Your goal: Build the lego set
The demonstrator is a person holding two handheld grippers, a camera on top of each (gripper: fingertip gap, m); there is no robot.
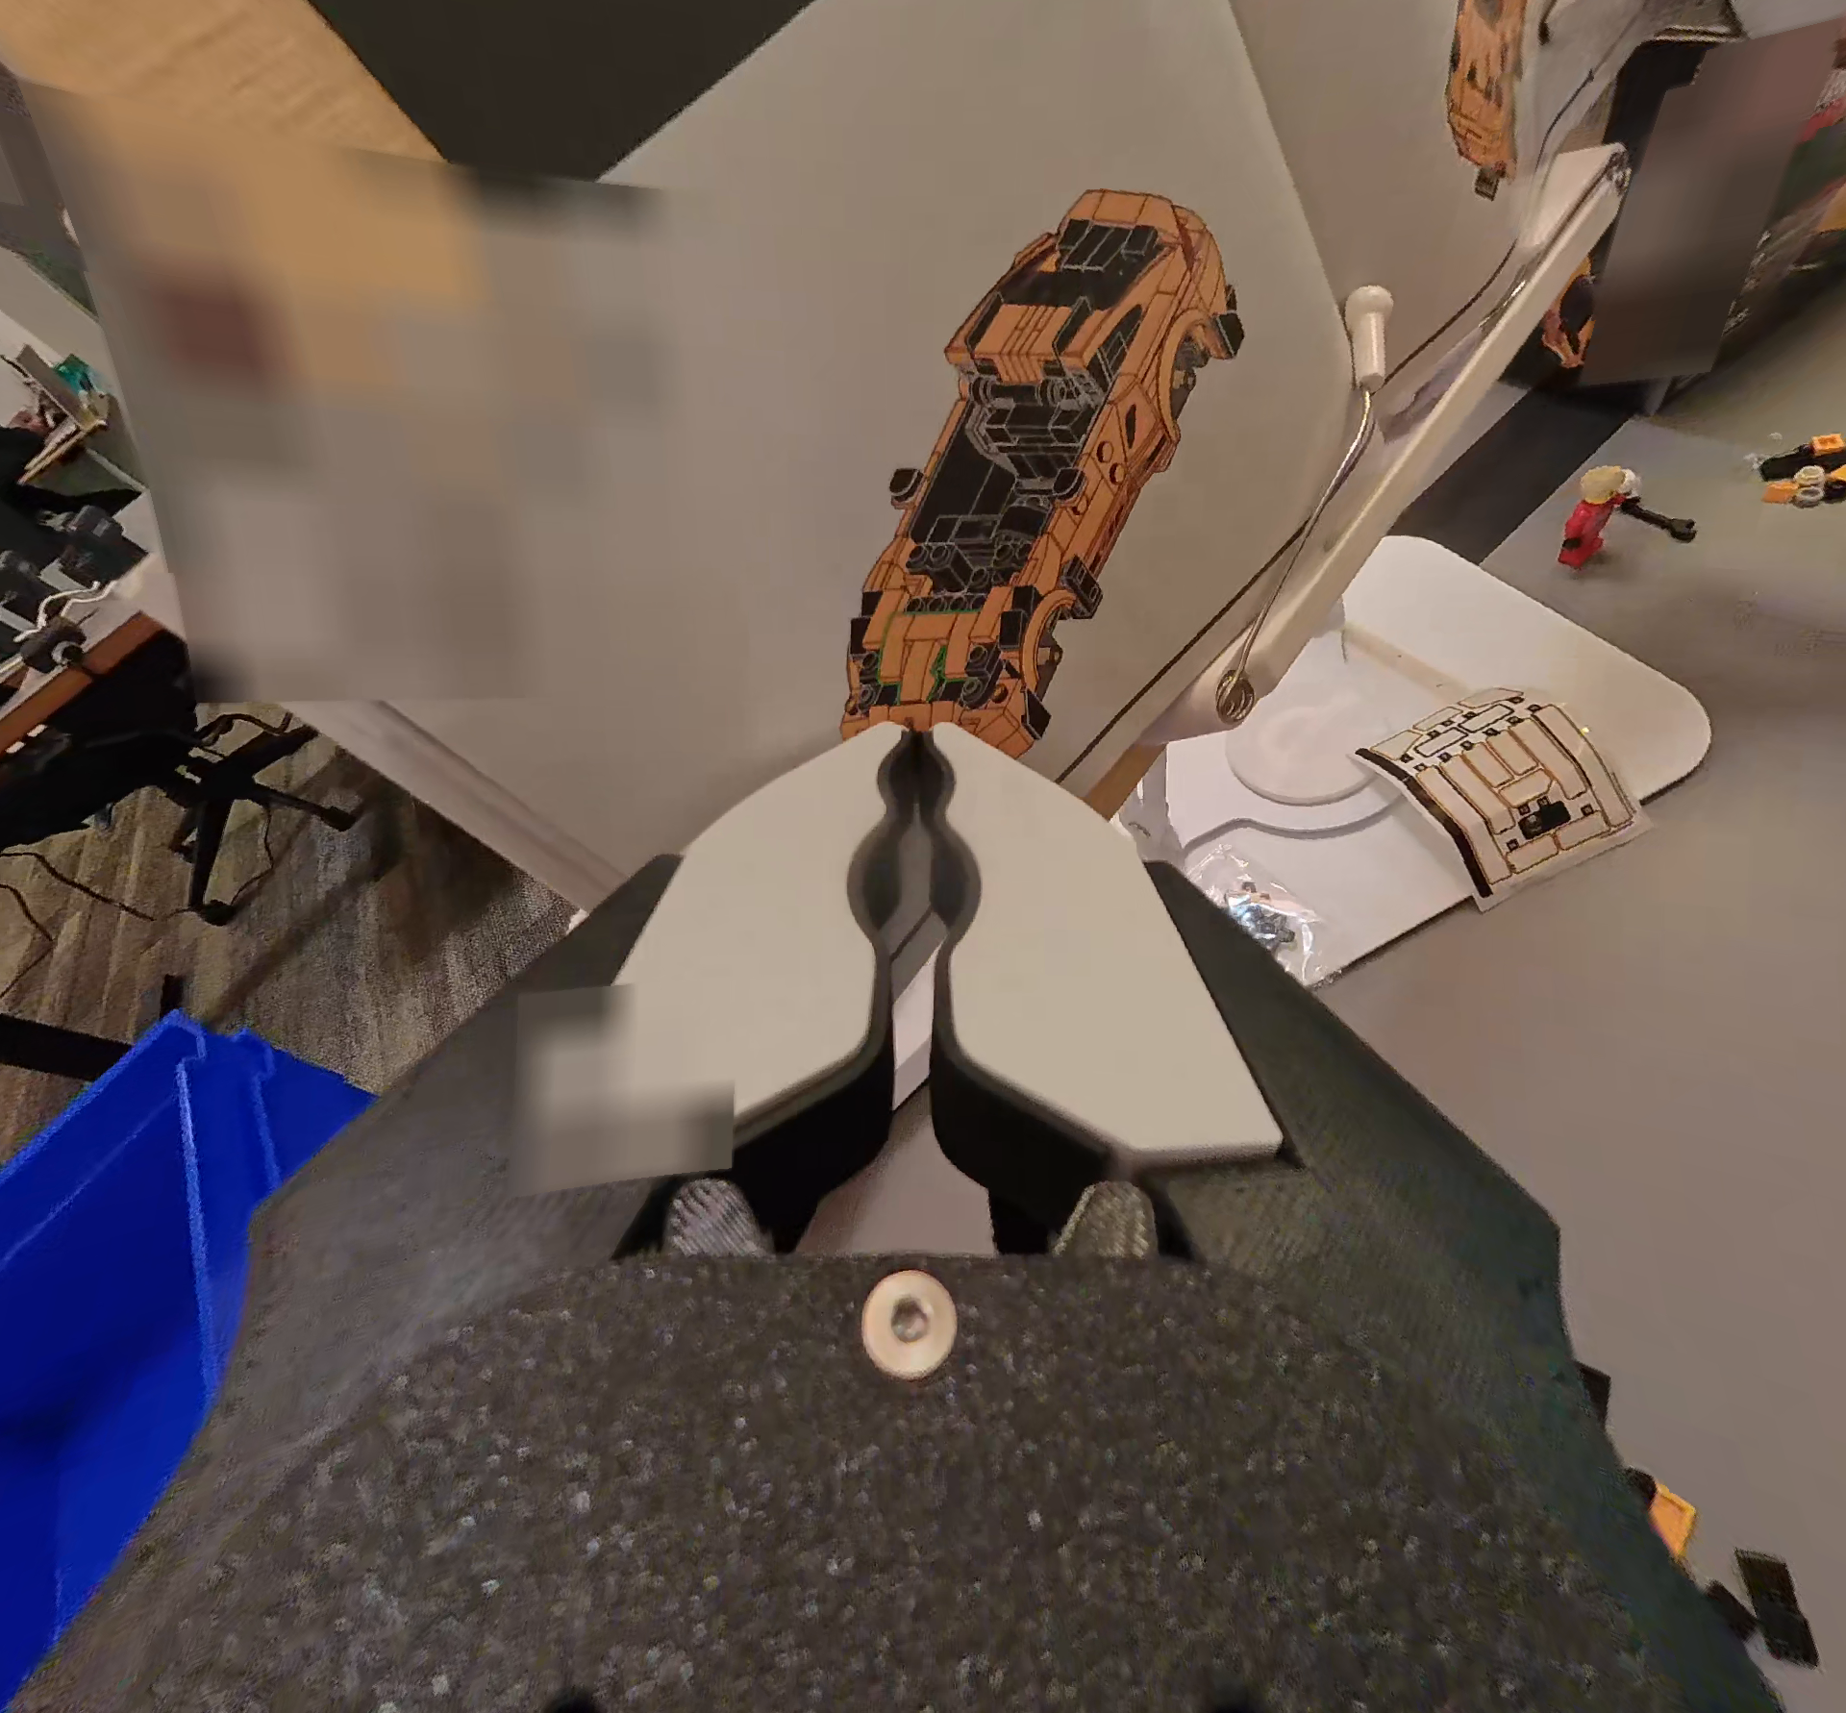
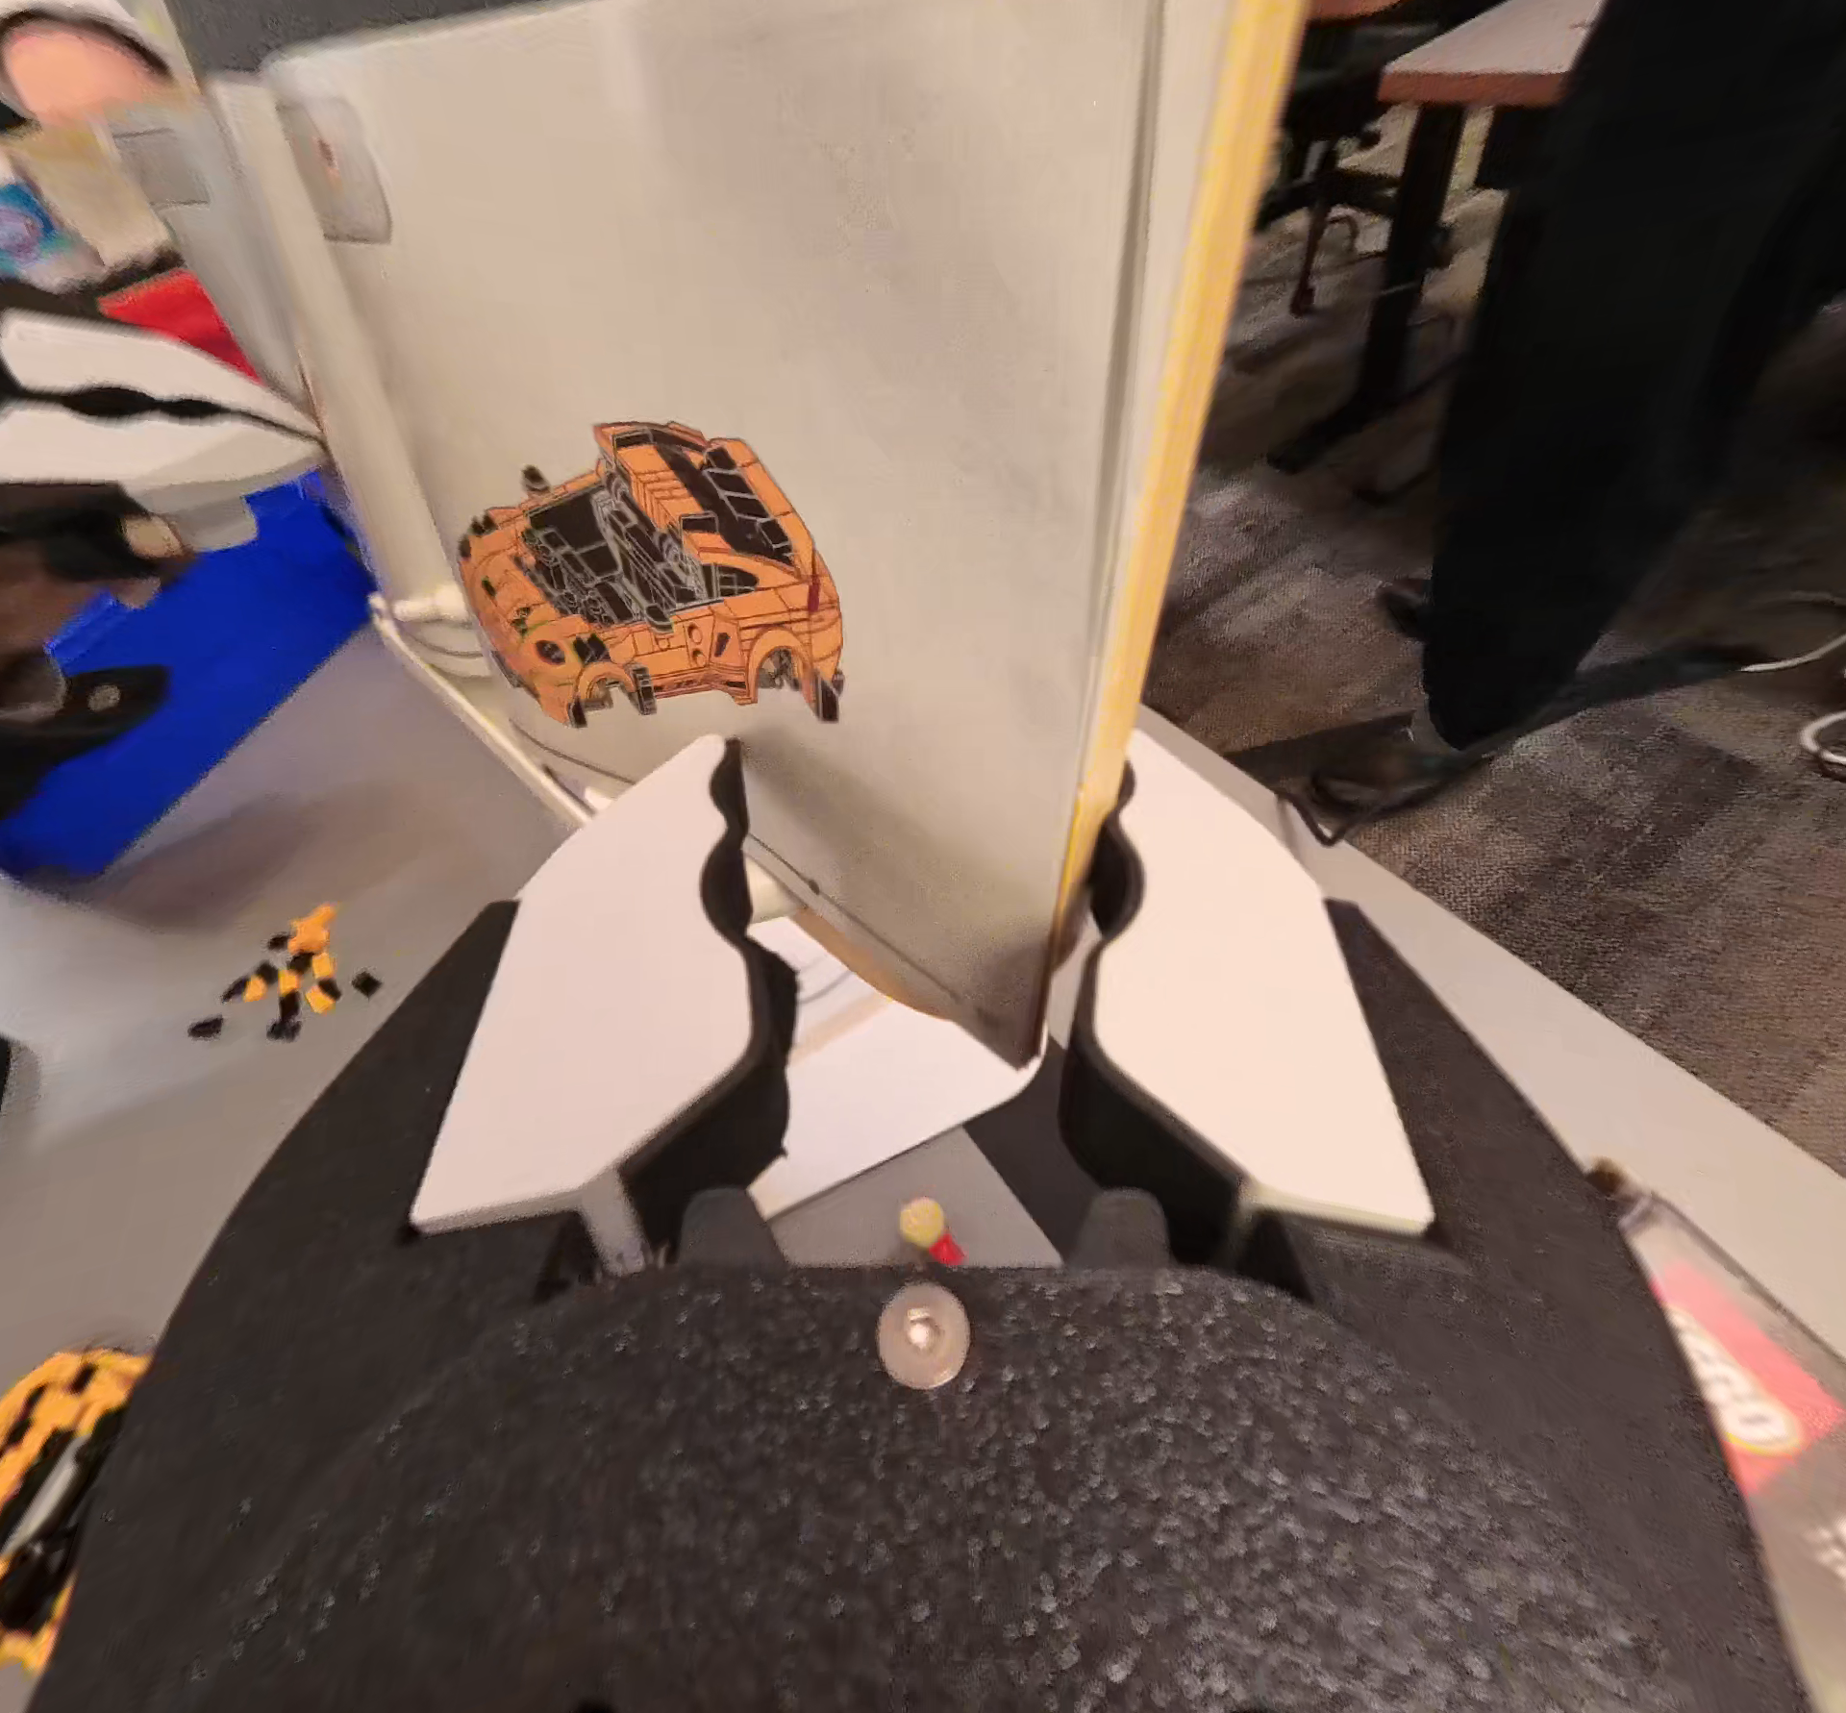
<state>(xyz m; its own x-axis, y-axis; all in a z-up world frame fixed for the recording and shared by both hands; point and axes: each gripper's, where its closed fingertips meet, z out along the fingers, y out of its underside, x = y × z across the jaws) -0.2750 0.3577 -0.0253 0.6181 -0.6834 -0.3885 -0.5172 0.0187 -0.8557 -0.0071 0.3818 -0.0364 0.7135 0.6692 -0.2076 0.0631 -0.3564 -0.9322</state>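
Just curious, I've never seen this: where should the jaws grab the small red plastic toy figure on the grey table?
Take the small red plastic toy figure across its torso, probably from above: its body is narrow, and the grey table beneath blocks any approach from below.

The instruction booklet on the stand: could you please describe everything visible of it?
The instruction booklet is a pale grey paper page printed with an orange and black car diagram, with a yellow edge in the right wrist view. It stands nearly upright. The left tool is shut on its lower edge; the right tool is open around its lower corner.
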